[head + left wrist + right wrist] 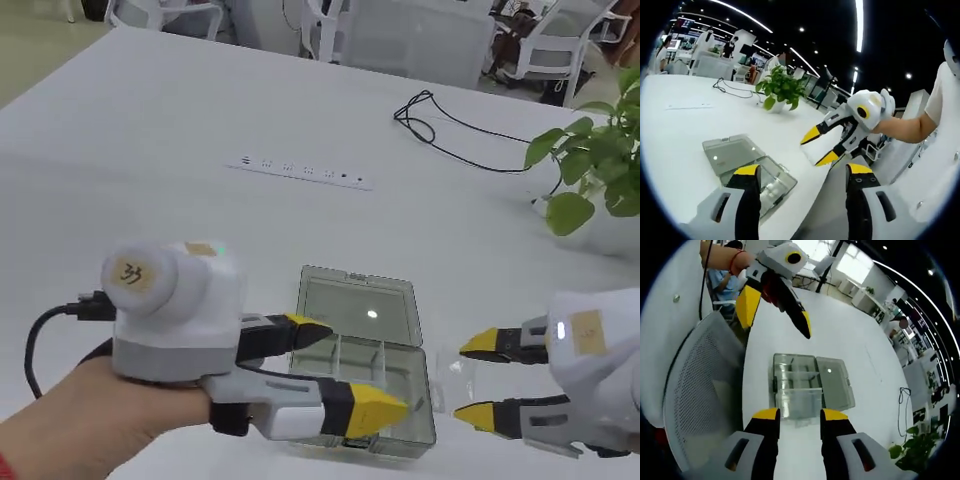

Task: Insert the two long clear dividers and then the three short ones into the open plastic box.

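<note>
Clear divider (799, 404), faint, seemingly gripped near box (835, 385).

Big white table (200, 110) in an open office, with a power strip (300, 172), a loose black cable (452, 127) and a potted plant (598, 165) on it. Chairs (565, 45) along the far side, long strip lights (858, 20) overhead.

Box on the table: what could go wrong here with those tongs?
The open box sits near the table edge; a push from the left tongs could slide it off. The clear divider in the right tongs seems pinched just by its ends, so it might slip or bend.
</note>
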A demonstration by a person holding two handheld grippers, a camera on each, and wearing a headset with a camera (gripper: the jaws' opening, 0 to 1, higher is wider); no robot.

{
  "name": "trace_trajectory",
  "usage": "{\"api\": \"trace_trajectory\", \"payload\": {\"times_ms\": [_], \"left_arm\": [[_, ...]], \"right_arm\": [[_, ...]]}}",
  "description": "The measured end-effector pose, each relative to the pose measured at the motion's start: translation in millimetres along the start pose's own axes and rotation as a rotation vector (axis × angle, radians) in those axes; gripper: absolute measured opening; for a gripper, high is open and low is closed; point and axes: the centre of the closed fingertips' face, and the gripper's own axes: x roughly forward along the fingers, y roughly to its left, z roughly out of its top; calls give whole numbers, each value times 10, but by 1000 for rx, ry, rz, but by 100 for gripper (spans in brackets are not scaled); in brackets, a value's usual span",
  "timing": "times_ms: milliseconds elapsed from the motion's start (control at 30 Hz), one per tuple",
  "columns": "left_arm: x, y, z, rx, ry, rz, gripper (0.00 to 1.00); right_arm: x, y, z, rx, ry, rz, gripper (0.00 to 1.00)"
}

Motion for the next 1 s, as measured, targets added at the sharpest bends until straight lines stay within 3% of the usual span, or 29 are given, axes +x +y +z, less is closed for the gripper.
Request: {"api": "trace_trajectory", "payload": {"times_ms": [133,233,300,500,833,1000], "left_arm": [[75,-69,11,-76,0,-21,60],[128,-97,11,-90,-7,-26,53],[160,-104,-27,-144,7,-26,50],[230,-125,-108,-199,35,-35,38],[235,-139,-129,-247,33,-48,15],[229,-143,-133,-264,33,-54,10]], "right_arm": [[-23,31,145,-11,-7,-20,33],[-35,82,261,-25,-17,-26,33],[-45,89,305,-34,-16,-34,33],[-83,111,411,-63,-20,-46,33],[-104,117,503,-83,-24,-57,33],[-99,128,527,-95,-23,-56,33]]}}
